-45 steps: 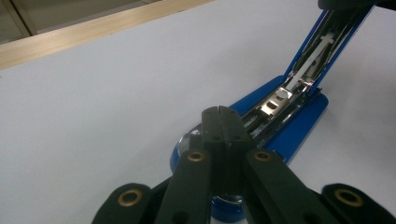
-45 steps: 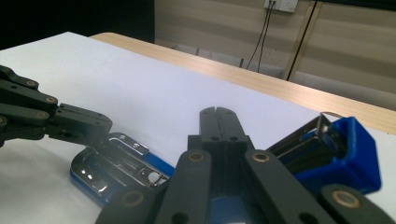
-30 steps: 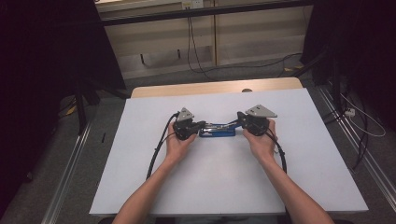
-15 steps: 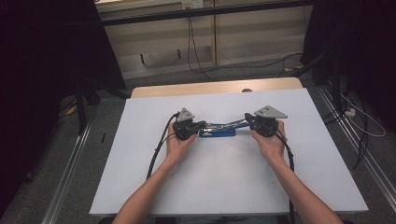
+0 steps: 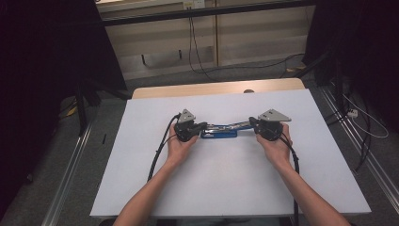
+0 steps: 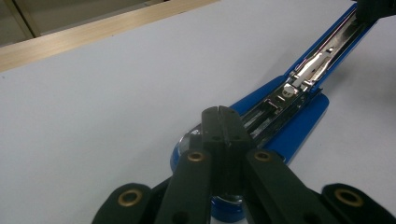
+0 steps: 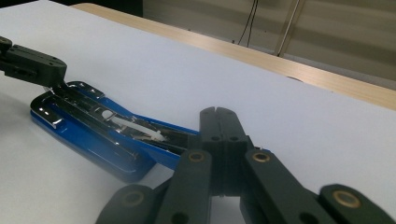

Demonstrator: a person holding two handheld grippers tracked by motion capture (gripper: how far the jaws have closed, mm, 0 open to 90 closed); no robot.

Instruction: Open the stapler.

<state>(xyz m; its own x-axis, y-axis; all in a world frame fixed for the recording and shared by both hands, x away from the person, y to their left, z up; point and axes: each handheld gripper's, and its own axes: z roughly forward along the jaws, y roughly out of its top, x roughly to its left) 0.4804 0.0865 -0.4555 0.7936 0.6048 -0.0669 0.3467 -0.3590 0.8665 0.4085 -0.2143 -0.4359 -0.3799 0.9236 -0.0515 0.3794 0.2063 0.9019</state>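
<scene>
Left tongs (image 6: 222,122), right tongs (image 7: 219,122) pinched together, touching opened blue stapler (image 5: 220,130) mid-table, margins wide.

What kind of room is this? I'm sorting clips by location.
Probably a lab or workshop set up for recording, not a home. A white-topped table stands on grey carpet with metal floor rails on both sides, loose cables trail across the floor, and dark curtains hang at the edges.

A blue stapler (image 5: 220,131) with bright silver metal inside lies on a plain white table (image 5: 226,183) — pale wood along its far edge. Both grippers are black — brass-coloured rivets on the left gripper (image 6: 222,122) and the right gripper (image 7: 219,122)
</scene>
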